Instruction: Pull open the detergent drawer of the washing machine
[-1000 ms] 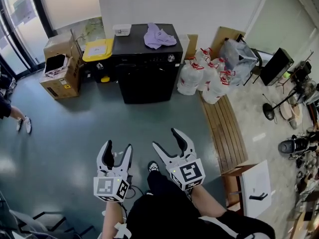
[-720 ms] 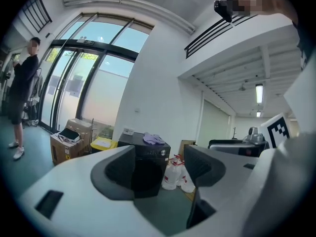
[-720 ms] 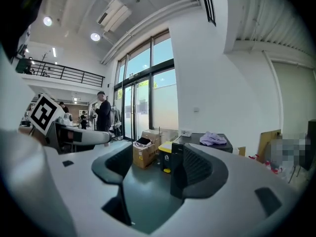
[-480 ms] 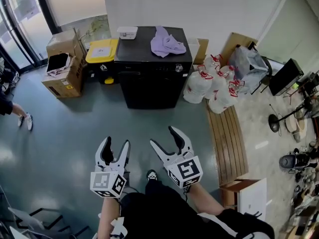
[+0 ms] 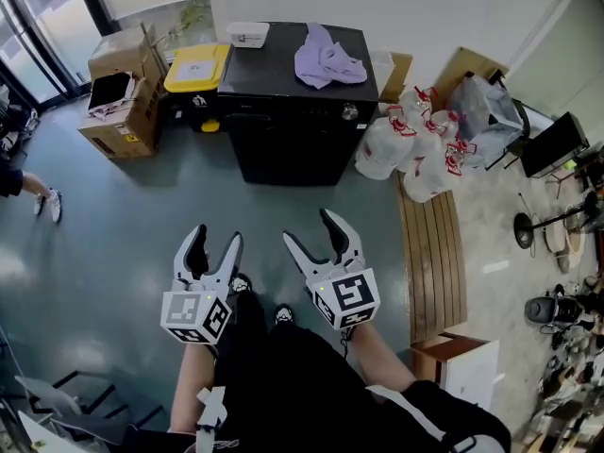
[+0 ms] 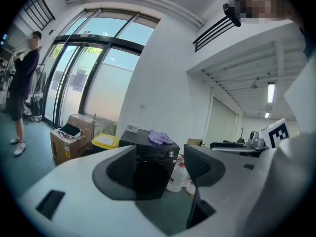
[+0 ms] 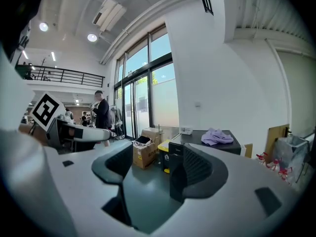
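Note:
A black washing machine [image 5: 294, 130] stands against the white wall ahead, with a lilac cloth [image 5: 326, 61] and a small white box [image 5: 248, 34] on its top. Its control strip with a silver knob [image 5: 350, 112] runs along the top front; the drawer front looks flush. My left gripper [image 5: 213, 243] and right gripper [image 5: 315, 231] hover open over the floor, well short of the machine, both empty. The machine shows between the jaws in the left gripper view [image 6: 148, 169] and behind the right jaw in the right gripper view [image 7: 207, 144].
Cardboard boxes [image 5: 123, 97] and a yellow-lidded bin [image 5: 195, 69] stand left of the machine. White tied bags [image 5: 415, 154] lie to its right, beside a wooden bench [image 5: 432, 253]. A person [image 6: 22, 90] stands by the glass doors at far left. Equipment clutters the right edge.
I have walked closer to the washing machine; it sits larger and lower in the head view. Both grippers stay open and have risen slightly in the frame.

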A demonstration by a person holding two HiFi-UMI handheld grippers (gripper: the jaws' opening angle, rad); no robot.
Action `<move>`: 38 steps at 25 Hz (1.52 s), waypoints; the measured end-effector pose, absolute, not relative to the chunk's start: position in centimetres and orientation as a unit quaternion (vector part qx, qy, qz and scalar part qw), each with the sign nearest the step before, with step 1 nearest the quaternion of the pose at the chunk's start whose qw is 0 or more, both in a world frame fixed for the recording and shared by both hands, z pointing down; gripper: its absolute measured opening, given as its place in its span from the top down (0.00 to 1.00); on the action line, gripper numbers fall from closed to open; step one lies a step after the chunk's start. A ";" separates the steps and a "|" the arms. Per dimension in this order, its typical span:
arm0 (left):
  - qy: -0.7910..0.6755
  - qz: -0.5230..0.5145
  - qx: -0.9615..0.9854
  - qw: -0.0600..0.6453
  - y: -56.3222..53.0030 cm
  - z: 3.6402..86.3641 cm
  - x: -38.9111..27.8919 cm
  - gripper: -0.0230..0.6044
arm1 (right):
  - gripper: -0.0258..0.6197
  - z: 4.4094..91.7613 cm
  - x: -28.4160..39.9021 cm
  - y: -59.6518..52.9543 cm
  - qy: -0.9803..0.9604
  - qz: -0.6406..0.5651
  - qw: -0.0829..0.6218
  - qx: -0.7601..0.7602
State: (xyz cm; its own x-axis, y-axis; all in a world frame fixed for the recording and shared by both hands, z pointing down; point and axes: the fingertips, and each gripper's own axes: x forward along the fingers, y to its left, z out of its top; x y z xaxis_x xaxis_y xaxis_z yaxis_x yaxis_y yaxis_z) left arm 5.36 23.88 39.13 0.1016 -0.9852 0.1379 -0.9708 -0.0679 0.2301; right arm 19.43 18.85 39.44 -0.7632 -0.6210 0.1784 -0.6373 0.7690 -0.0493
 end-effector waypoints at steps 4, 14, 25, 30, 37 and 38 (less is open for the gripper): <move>-0.666 -0.027 0.733 0.134 20.7 39.4 4.1 0.49 | 0.47 39.5 17.9 16.2 -0.937 0.052 0.078 0.335; -0.656 -0.023 0.740 0.149 11.6 41.4 -2.4 0.49 | 0.47 41.5 11.7 7.8 -0.931 0.065 0.098 0.346; -0.600 0.006 0.775 0.197 1.1 44.5 -9.5 0.49 | 0.47 44.5 3.9 -1.8 -0.905 0.103 0.137 0.390; -0.573 0.017 0.791 0.214 -2.8 46.3 -12.2 0.49 | 0.47 46.4 1.0 -5.5 -0.891 0.130 0.148 0.409; -0.552 0.036 0.802 0.226 -7.7 49.8 -14.6 0.49 | 0.47 49.7 -0.8 -9.1 -0.873 0.148 0.169 0.433; -0.550 0.042 0.802 0.230 -8.2 50.5 -14.6 0.49 | 0.47 50.4 -0.8 -9.6 -0.871 0.152 0.173 0.435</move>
